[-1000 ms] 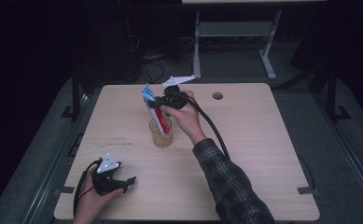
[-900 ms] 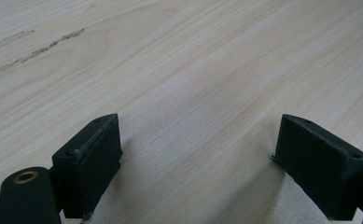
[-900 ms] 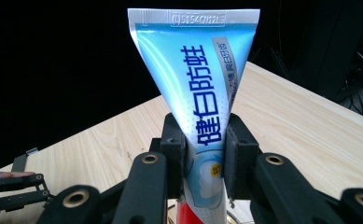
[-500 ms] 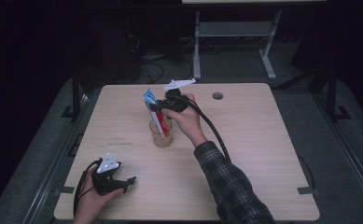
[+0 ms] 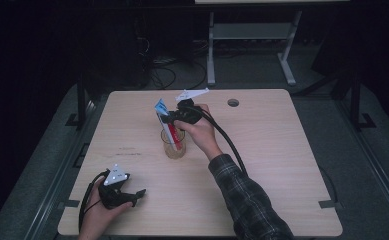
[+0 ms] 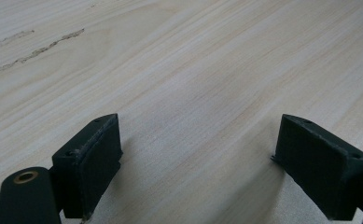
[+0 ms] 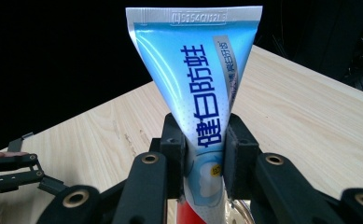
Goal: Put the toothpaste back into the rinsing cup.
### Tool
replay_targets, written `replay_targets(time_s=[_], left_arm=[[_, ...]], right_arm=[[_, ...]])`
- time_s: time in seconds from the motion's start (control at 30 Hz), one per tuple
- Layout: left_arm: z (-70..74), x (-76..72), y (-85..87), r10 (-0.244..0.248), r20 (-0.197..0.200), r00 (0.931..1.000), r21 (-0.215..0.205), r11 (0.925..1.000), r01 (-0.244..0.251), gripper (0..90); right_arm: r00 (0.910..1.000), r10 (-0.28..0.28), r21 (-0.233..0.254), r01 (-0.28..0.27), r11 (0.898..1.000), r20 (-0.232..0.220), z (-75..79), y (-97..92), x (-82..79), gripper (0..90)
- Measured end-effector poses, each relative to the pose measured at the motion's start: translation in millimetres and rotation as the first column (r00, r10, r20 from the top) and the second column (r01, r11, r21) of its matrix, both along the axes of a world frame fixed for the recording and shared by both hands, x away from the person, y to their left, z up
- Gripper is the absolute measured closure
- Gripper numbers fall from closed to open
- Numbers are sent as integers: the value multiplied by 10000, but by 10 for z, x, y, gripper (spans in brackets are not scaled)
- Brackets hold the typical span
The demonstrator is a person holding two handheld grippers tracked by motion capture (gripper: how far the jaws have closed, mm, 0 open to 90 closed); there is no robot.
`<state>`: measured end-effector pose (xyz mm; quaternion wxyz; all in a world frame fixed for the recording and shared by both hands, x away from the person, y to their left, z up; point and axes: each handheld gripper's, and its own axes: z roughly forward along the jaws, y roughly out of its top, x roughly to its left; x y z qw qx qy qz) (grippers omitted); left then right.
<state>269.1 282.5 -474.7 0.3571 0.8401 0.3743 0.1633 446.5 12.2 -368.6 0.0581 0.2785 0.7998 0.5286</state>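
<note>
- Dark room is seen around a pale wooden table [image 5: 282,165]; stand legs and cables are visible on the floor behind it.
- One toothpaste tube [image 7: 202,88] is gripped by the right gripper [image 7: 202,163], jaws narrowed onto its lower body, crimped end up.
- In the high view the tube [image 5: 168,125] is held tilted, its lower end inside the one clear glass [image 5: 174,145] near the table's middle.
- Left gripper [image 6: 198,154] is rested low near the front left corner, jaws set wide, nothing between them; it is well apart from the glass.
- Step is judged to be placing or pulling the tube at the glass; which of the two cannot be told.
- Risk: glass could be tipped if the tilted tube is levered against the rim; it is not steadied by the other gripper.
- Risk: tube is soft, so it could be squeezed out or could slip through the pads if the grip is eased while it leans.
- Risk: tube could fall out across the table if released while leaning.
- Count: one tube, one glass, two grippers, one table.
</note>
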Motion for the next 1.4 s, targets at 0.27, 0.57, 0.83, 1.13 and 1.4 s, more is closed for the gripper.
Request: replay_targets(time_s=[0.27,0.57,0.83,1.13,1.4], left_arm=[[0,0,0,3,2,10000,-1,10000,-3,131],[0,0,0,0,0,10000,1,10000,0,131],[0,0,0,3,1,10000,4,10000,-3,131],[0,0,0,2,0,10000,8,10000,-2,131],[-1,0,-1,11,15,10000,-11,10000,-11,131]], right_arm=[[10000,-27,-64,26,10000,-65,-51,-20,-19,725],[10000,-34,-194,33,9998,-52,-64,-22,-34,722],[10000,22,-136,-24,9999,-87,-82,-32,-38,707],[9999,-9,-1,9,10000,-130,-50,-68,-32,528],[9997,96,-214,-101,9997,-211,-42,-110,-70,440]])
